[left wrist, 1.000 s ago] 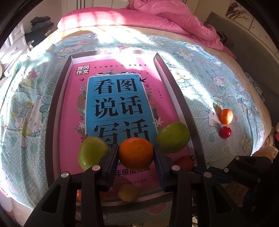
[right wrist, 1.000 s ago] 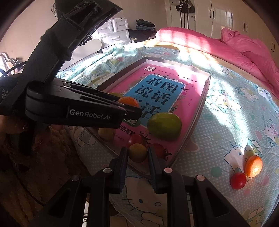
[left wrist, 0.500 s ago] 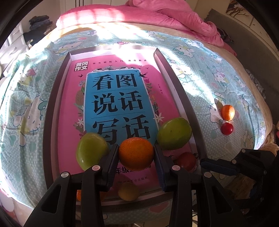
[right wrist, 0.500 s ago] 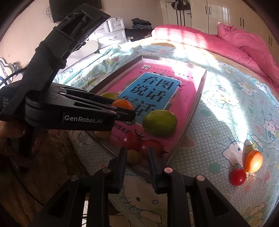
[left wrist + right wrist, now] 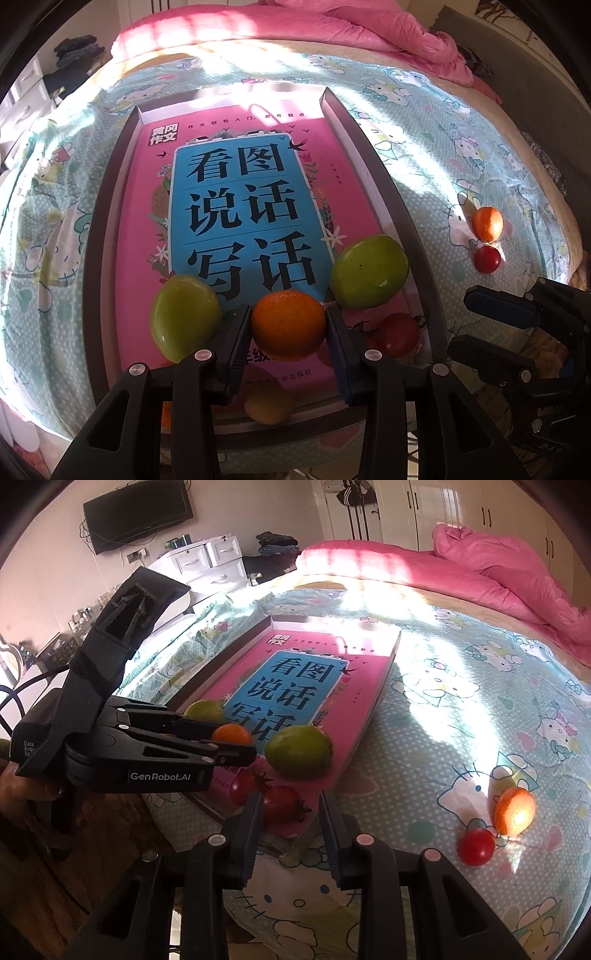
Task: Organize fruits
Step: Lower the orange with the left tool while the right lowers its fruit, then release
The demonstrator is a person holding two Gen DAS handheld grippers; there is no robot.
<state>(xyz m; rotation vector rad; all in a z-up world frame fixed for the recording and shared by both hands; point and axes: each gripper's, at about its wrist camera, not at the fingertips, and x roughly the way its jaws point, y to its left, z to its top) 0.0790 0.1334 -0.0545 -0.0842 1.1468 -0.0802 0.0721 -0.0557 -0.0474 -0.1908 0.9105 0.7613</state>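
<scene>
My left gripper [image 5: 289, 326] is shut on an orange [image 5: 288, 325] just above the near end of a pink book [image 5: 240, 206] that lies in a shallow tray [image 5: 388, 192]. Two green fruits [image 5: 184, 317] [image 5: 369, 271] flank it. A red tomato [image 5: 399, 334] and a small yellow fruit [image 5: 267, 408] lie in the tray's near end. My right gripper [image 5: 291, 812] hovers at the tray's near corner with its jaws opening. Two red tomatoes [image 5: 282, 805] lie just beyond its tips, and the pads touch neither. An orange [image 5: 515, 810] and a red tomato [image 5: 476, 846] lie loose on the sheet.
The tray rests on a bed with a cartoon-cat sheet [image 5: 461, 701]. A pink duvet [image 5: 480, 576] is heaped at the far end. White drawers [image 5: 207, 561] and a wall television [image 5: 136, 517] stand beyond. The bed's edge drops off just below my grippers.
The right gripper's jaws have parted and it has shifted a little to the right. The small yellowish fruit seen between its fingers earlier no longer shows there. The left gripper keeps holding the orange.
</scene>
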